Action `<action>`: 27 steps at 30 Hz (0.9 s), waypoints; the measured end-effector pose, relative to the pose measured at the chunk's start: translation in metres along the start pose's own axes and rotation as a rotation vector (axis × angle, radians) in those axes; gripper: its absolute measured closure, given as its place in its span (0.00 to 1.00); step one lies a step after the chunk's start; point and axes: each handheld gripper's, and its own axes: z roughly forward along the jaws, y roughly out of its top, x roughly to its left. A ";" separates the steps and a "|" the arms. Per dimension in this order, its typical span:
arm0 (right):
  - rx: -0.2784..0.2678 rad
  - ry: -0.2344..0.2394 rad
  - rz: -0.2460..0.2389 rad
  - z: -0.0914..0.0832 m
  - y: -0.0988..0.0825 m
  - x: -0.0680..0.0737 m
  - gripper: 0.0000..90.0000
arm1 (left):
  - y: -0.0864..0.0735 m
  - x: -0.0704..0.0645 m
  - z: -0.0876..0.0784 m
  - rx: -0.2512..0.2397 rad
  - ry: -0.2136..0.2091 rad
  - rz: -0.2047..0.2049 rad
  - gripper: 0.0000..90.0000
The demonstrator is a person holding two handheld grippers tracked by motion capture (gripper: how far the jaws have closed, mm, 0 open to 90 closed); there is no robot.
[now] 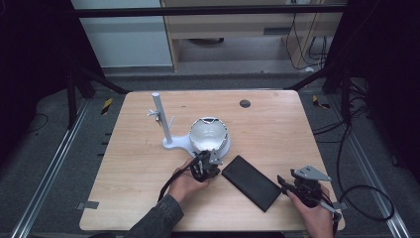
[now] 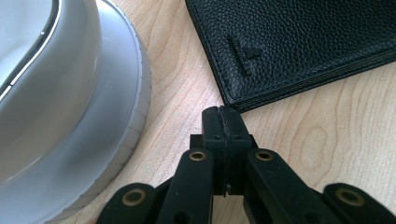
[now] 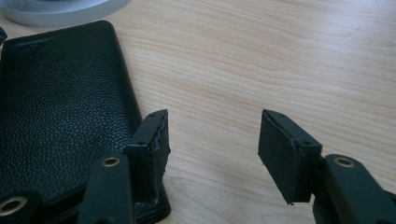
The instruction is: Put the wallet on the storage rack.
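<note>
Pale wood grain covered the square table (image 1: 148,163) where you worked, with dark floor and metal framing around it. Your left gripper (image 2: 222,116) was clenched, its two black jaws pressed flat together with nothing between them. Its tip sat just beside the near corner of a black leather wallet (image 2: 299,42), close but with a thin strip of wood showing between them in the left gripper view. On the other side of that gripper rose the grey rounded base of a white stand (image 2: 70,116), also close by.

Your right gripper (image 3: 212,154) was released, its jaws standing apart over bare wood and gripping nothing. One of its jaws lay against the edge of the wallet (image 3: 60,112) at its end; the other was over the tabletop, well clear of it.

From the high view, the wallet (image 1: 250,182) lay flat and slanted between your two hands, the left gripper (image 1: 207,166) at its upper end and the right gripper (image 1: 292,186) at its lower end. Behind the left gripper stood the white stand (image 1: 208,136), holding a bowl-shaped cup, with a thin upright post (image 1: 162,119) on its left.
</note>
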 end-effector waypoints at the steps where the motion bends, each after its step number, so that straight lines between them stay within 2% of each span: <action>1: 0.000 0.001 0.001 0.000 0.000 0.000 0.48 | 0.000 0.000 0.001 0.004 -0.001 0.002 1.00; 8: 0.001 0.001 0.002 -0.002 -0.001 0.000 0.48 | 0.001 -0.001 0.004 0.017 -0.005 0.010 1.00; 17: 0.000 0.004 0.012 -0.003 -0.001 0.000 0.48 | 0.002 -0.002 0.005 0.008 -0.007 0.011 1.00; 21: -0.010 0.011 0.001 -0.004 0.000 0.000 0.48 | 0.003 -0.001 -0.001 -0.027 0.003 -0.001 1.00; 22: -0.013 0.019 0.002 -0.004 0.001 0.001 0.47 | 0.005 0.000 -0.005 -0.059 0.000 -0.018 1.00; 24: -0.014 0.038 -0.001 -0.005 0.003 0.003 0.45 | 0.007 0.001 -0.008 -0.098 -0.027 -0.043 1.00; 25: -0.014 0.038 -0.001 -0.005 0.003 0.003 0.45 | 0.007 0.001 -0.008 -0.098 -0.027 -0.043 1.00; 27: -0.006 0.080 -0.020 -0.007 0.011 0.010 0.40 | 0.013 0.001 -0.012 -0.143 -0.052 -0.067 1.00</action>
